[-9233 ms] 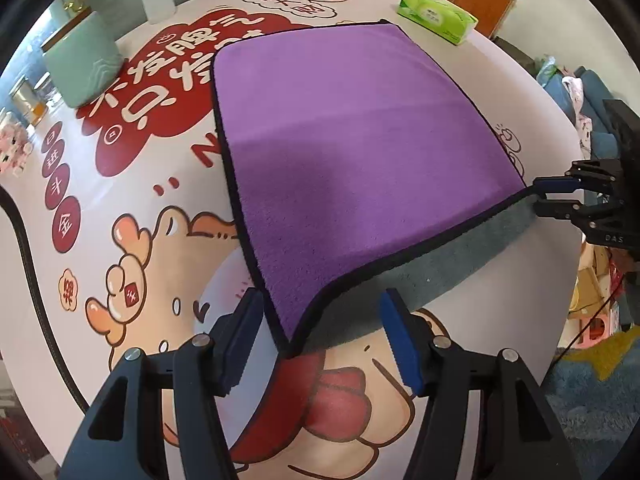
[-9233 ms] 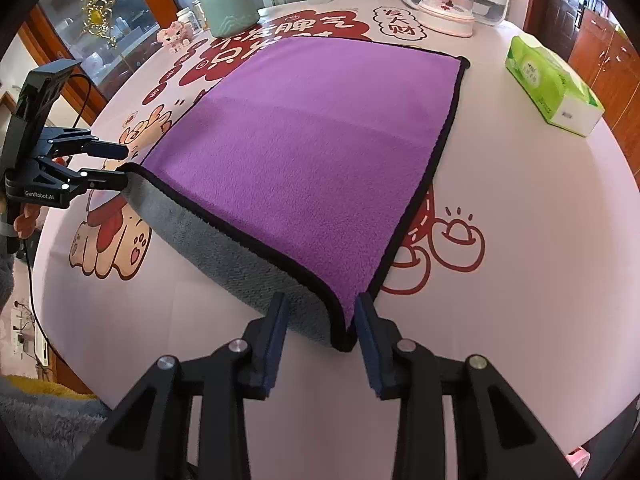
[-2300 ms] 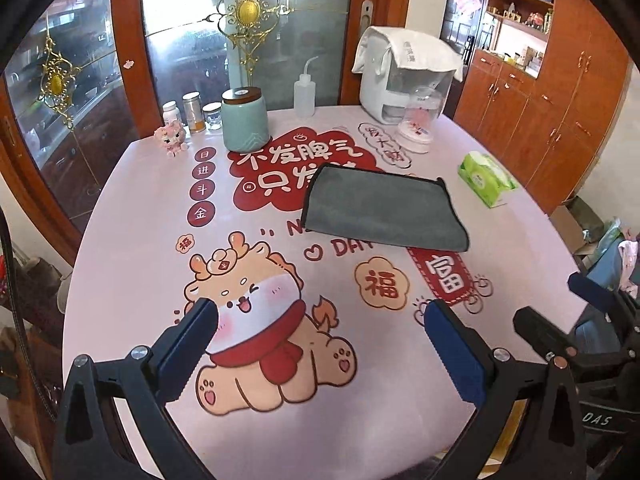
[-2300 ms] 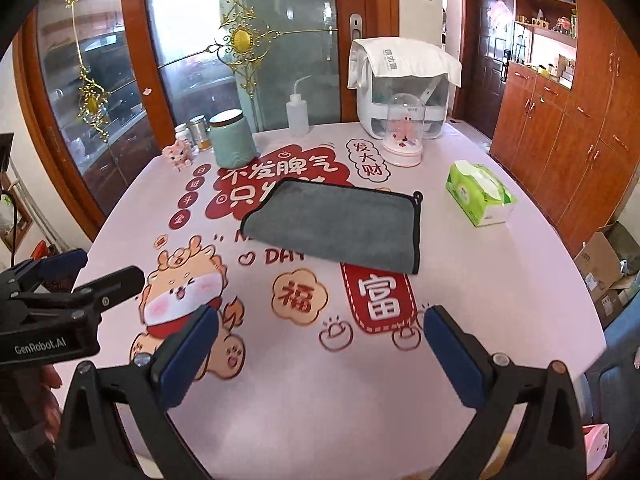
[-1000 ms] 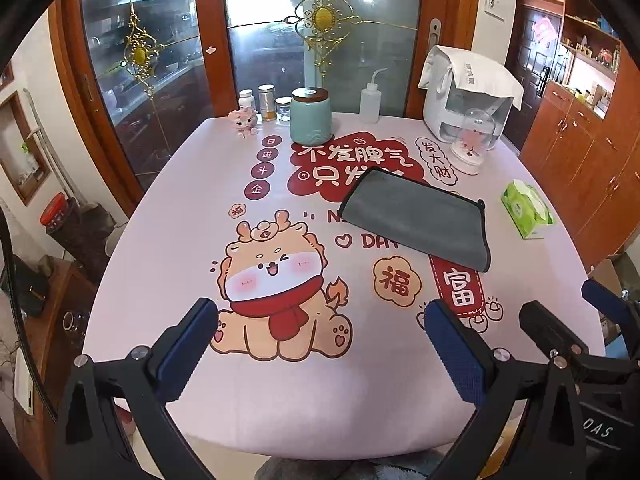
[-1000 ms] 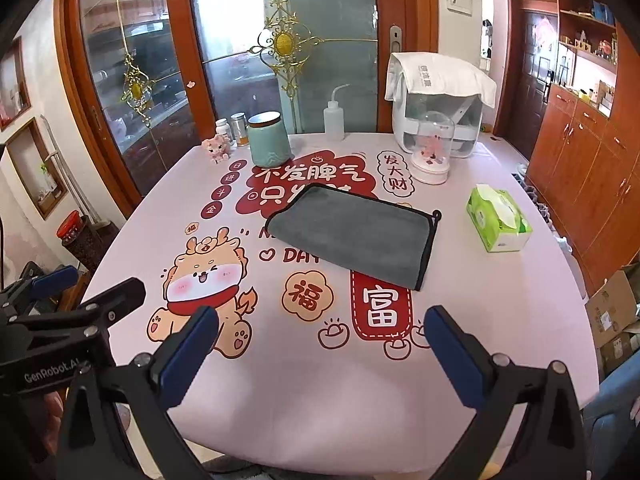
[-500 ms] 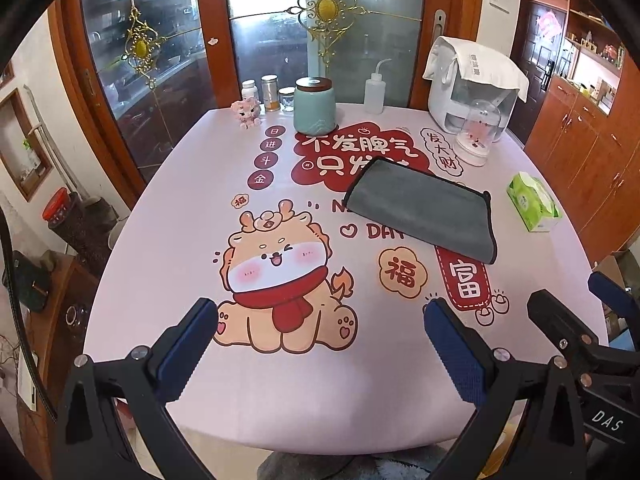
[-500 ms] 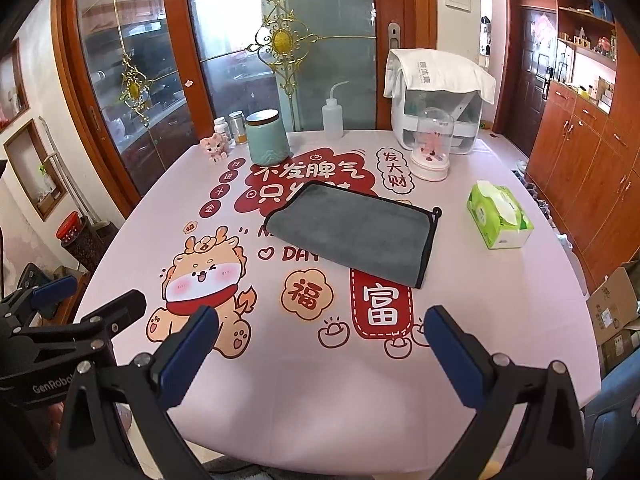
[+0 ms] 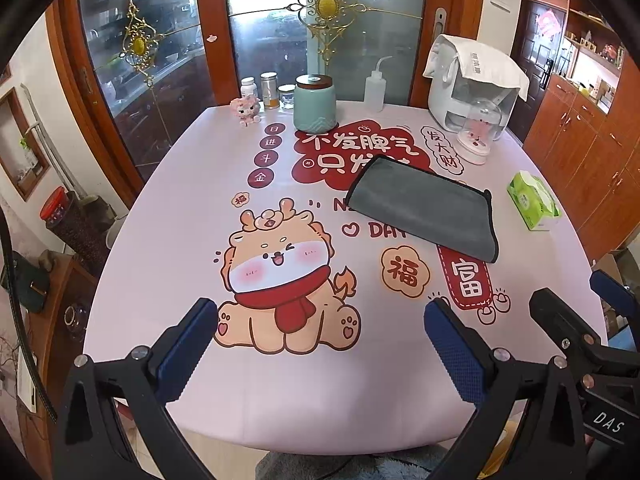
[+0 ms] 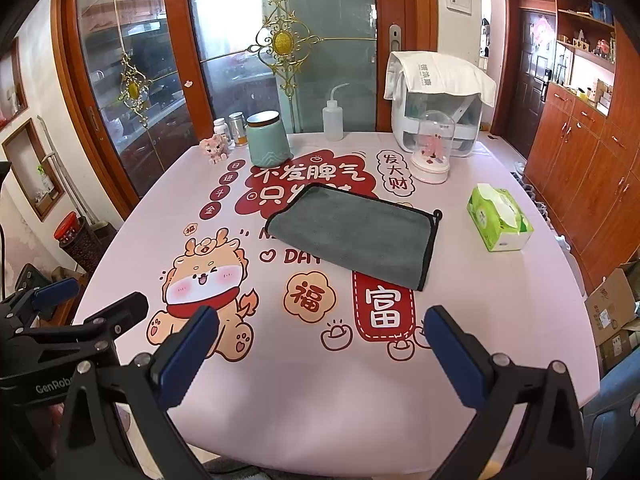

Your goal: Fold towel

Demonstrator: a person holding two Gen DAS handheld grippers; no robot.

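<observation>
Towel: a grey towel (image 9: 424,208) with black edging lies folded flat on the desk (image 9: 168,216), right of centre, partly over the red printed lettering.
Left gripper: the left gripper (image 9: 320,332) hangs over the near edge of the desk, its blue-padded fingers (image 9: 188,348) wide apart and holding nothing, well apart from the towel.
Right gripper: the right gripper (image 10: 316,340) is likewise at the near edge, fingers (image 10: 452,348) spread wide and bare.
Beside the towel: a green tissue box (image 10: 500,216) sits to its right, near but not touching.
Far side: a teal jar (image 10: 268,140) and a white squeeze bottle (image 10: 334,118) stand upright before the glass doors.
</observation>
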